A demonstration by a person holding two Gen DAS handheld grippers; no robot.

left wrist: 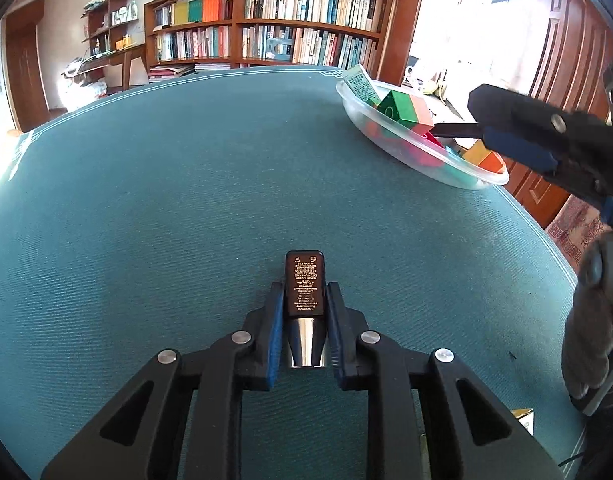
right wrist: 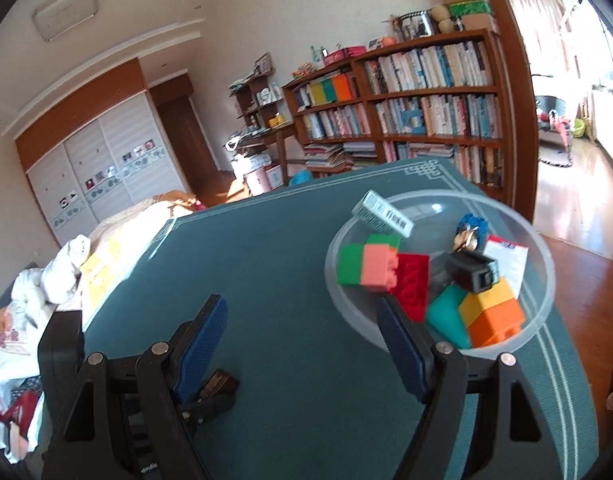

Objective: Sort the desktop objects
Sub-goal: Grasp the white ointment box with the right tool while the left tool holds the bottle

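Note:
A small dark brown bottle (left wrist: 304,284) with gold print and a silver cap lies on the green table mat (left wrist: 186,200). My left gripper (left wrist: 304,294) is shut on its sides, low over the mat. In the right wrist view the same bottle (right wrist: 222,384) peeks out at the lower left. A clear plastic bowl (right wrist: 542,248) at the mat's right edge holds several coloured bricks, a black box (right wrist: 472,272) and a grey-white carton (right wrist: 382,214). My right gripper (right wrist: 302,314) is open and holds nothing; its right finger (right wrist: 398,336) reaches over the bowl's near rim (left wrist: 386,128).
A tall bookshelf (left wrist: 266,28) stands behind the table. Bags and cloth (right wrist: 46,280) pile up off the mat's left edge. The wooden floor (right wrist: 578,220) drops away right of the bowl. A small yellow box (left wrist: 522,416) lies at the near right edge.

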